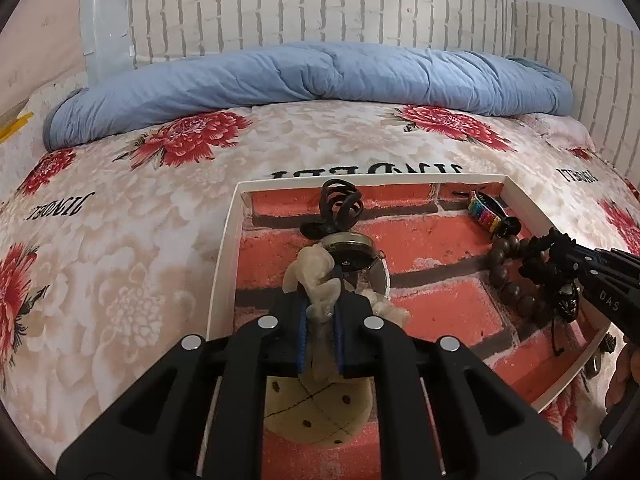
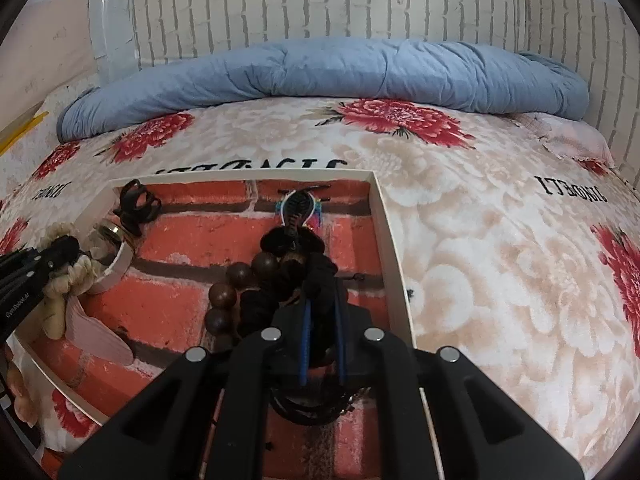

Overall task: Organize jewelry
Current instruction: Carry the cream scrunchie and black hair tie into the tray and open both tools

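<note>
Low over the white tray (image 1: pixel 224 264), left gripper (image 1: pixel 320 312) clamping the pale bracelet (image 1: pixel 316 276) and right gripper (image 2: pixel 324 312) clamping the black cord bracelet (image 2: pixel 316 276) should lower gently, releasing apart.

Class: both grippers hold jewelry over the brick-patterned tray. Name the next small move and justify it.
Probably lower a little more, then open the jaws. The left gripper pinches a pale beaded bracelet and the right gripper a black cord bracelet, both just above the tray.

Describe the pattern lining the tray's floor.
Red brick print with dark mortar lines on the tray; clearest in the left wrist view.
</note>
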`<action>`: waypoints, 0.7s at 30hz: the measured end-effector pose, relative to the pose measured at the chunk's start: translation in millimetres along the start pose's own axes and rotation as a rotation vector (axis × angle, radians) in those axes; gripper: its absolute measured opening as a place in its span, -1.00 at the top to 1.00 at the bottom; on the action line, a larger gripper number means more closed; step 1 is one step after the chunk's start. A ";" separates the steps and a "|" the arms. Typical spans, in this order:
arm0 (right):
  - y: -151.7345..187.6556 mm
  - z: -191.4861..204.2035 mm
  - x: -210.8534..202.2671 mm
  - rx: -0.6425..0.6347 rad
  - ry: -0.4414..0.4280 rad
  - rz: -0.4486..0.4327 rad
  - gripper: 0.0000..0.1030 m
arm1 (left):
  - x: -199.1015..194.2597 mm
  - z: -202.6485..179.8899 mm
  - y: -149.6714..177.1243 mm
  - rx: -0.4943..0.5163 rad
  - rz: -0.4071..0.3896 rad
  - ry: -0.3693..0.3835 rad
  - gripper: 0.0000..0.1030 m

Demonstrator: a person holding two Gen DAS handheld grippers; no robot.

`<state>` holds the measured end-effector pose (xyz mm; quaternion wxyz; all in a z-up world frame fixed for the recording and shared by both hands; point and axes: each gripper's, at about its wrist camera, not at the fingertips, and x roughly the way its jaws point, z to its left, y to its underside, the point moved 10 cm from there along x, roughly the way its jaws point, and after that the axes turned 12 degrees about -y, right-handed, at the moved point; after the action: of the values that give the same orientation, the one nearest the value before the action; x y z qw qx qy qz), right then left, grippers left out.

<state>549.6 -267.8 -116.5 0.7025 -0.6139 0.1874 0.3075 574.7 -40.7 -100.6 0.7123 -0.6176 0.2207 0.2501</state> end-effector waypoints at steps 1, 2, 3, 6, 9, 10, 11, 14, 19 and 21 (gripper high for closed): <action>0.1 -0.4 0.3 0.002 -0.002 0.000 0.79 | -0.4 0.2 0.0 -0.004 0.000 0.002 0.82; 0.0 -0.8 0.1 0.005 -0.004 0.000 0.79 | -0.3 0.5 -0.3 -0.009 0.001 0.004 0.82; 0.1 -1.3 -0.1 0.008 -0.008 -0.002 0.75 | -0.2 1.0 -0.3 -0.015 0.003 0.008 0.79; -0.8 -0.8 -0.4 0.003 -0.009 -0.007 0.74 | -1.5 1.4 -0.4 -0.025 0.006 0.015 0.61; -5.8 -0.2 -7.6 0.000 -0.011 -0.033 0.62 | -7.7 2.6 -3.8 -0.031 -0.012 0.008 0.11; -7.9 -0.5 -10.0 0.000 -0.012 -0.040 0.35 | -10.1 2.6 -5.2 -0.031 -0.020 0.004 -0.11; -9.6 -0.6 -13.3 -0.001 -0.012 -0.050 0.20 | -14.2 2.9 -7.2 -0.032 -0.034 0.001 -0.21; -14.8 0.9 -21.9 -0.014 -0.003 -0.083 -0.14 | -25.6 3.1 -12.8 -0.039 -0.065 0.008 -0.46; -22.8 0.7 -34.9 -0.022 0.016 -0.130 -0.43 | -43.1 8.0 -22.4 -0.061 -0.111 0.006 -0.89; -26.3 0.0 -40.9 -0.028 0.028 -0.150 -0.46 | -50.4 11.0 -26.4 -0.073 -0.126 0.002 -0.90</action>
<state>536.7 -277.5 -70.6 0.7121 -0.6403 0.1464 0.2481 552.2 -37.0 -47.4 0.7034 -0.6560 0.1729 0.2120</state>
